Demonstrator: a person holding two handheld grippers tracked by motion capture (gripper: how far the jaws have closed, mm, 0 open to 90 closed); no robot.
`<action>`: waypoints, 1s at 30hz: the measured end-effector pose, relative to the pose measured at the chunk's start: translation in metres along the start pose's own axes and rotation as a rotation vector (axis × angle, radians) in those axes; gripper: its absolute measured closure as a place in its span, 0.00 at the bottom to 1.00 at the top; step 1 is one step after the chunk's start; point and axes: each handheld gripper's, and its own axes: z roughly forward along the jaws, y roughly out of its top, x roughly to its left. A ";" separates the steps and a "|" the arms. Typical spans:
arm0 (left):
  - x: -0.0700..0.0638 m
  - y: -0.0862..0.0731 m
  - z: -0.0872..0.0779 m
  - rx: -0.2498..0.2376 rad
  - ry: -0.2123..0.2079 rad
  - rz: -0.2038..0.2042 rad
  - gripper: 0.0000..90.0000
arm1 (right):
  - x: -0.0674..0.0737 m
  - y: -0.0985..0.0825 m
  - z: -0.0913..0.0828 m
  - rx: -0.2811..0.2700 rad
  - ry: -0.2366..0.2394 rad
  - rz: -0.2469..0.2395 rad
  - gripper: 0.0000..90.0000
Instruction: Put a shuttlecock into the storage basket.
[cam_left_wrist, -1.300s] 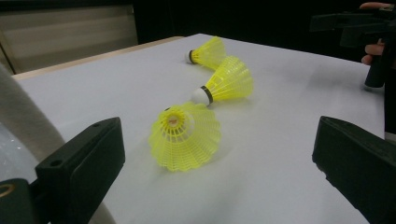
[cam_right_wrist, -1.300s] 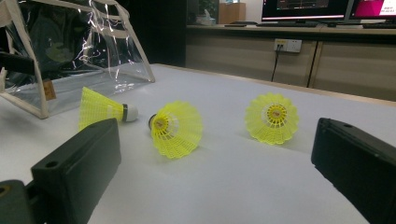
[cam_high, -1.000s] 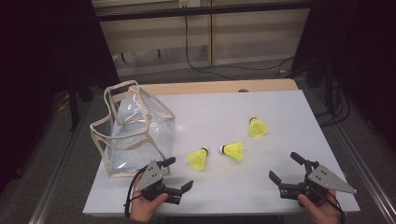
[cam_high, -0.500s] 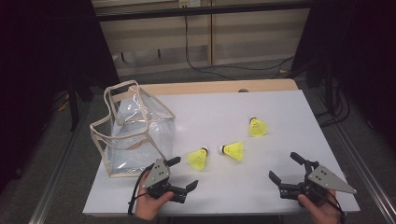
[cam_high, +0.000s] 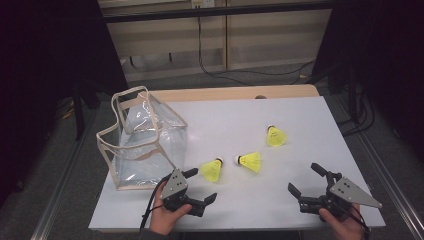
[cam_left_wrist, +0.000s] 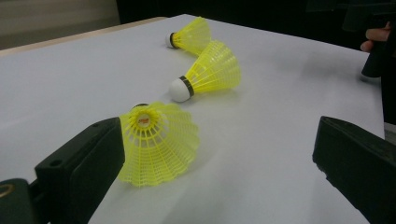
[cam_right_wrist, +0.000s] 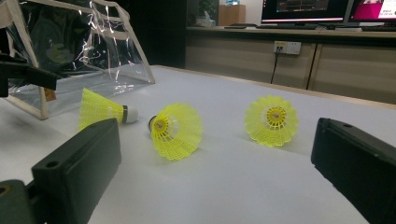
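Observation:
Three yellow shuttlecocks lie on the white table (cam_high: 235, 115): a left one (cam_high: 212, 170), a middle one (cam_high: 250, 161) and a far right one (cam_high: 275, 136). My left gripper (cam_high: 202, 185) stands open just in front of the left shuttlecock. In the left gripper view (cam_left_wrist: 215, 186) that shuttlecock (cam_left_wrist: 159, 142) lies beside the left jaw, skirt towards me, with the others (cam_left_wrist: 208, 72) (cam_left_wrist: 191, 35) behind it. My right gripper (cam_high: 304, 178) is open near the front right edge, empty (cam_right_wrist: 215, 177), facing all three shuttlecocks (cam_right_wrist: 100, 109) (cam_right_wrist: 177, 130) (cam_right_wrist: 272, 120).
A clear plastic bag with beige trim (cam_high: 142, 140) stands open-topped at the table's left, also behind the shuttlecocks in the right gripper view (cam_right_wrist: 79, 51). Cabinets and cables lie beyond the far edge. The person's other hand (cam_left_wrist: 378, 46) appears at the top right of the left gripper view.
My left gripper has moved a little to the right and forward, closer to the left shuttlecock. The right gripper and the shuttlecocks have stayed put.

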 end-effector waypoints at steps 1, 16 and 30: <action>-0.001 0.000 0.001 0.000 0.003 0.000 0.02 | 0.000 0.000 0.000 -0.001 0.000 -0.001 0.01; -0.004 0.005 0.012 0.046 0.044 -0.014 0.02 | 0.000 0.001 0.000 -0.008 -0.003 -0.008 0.02; -0.005 0.007 0.023 0.095 0.075 -0.079 0.04 | 0.000 0.001 -0.001 -0.008 -0.002 -0.006 0.02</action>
